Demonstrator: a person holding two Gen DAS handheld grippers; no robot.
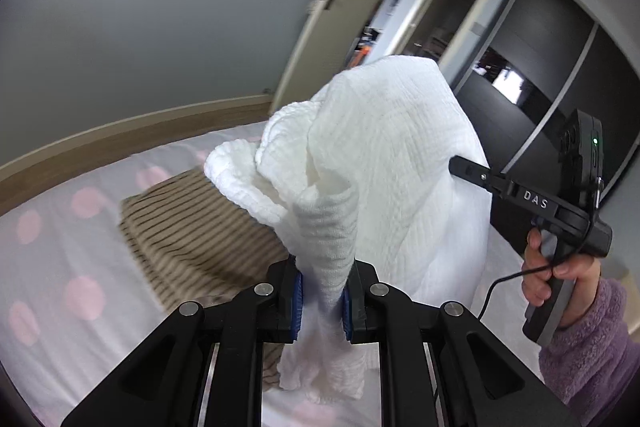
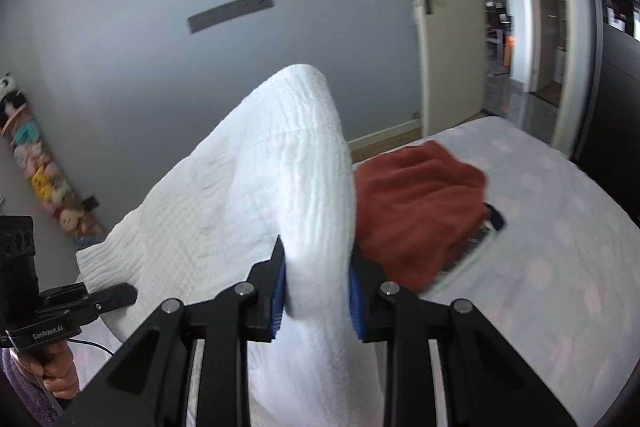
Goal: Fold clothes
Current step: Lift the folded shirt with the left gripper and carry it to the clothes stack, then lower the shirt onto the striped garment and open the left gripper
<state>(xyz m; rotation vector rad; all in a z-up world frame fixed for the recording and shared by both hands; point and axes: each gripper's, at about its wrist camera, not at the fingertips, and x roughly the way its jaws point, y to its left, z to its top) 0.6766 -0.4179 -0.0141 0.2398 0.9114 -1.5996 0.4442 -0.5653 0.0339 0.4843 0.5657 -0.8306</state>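
Three garments (one white (image 1: 384,155), held)

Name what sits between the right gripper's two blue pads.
A bunched fold of the white cloth fills the right gripper, pinched between both pads, seen in the right wrist view.

Black tongs (image 1: 322,301) with blue pads, fuzzy purple sleeve (image 1: 592,351).
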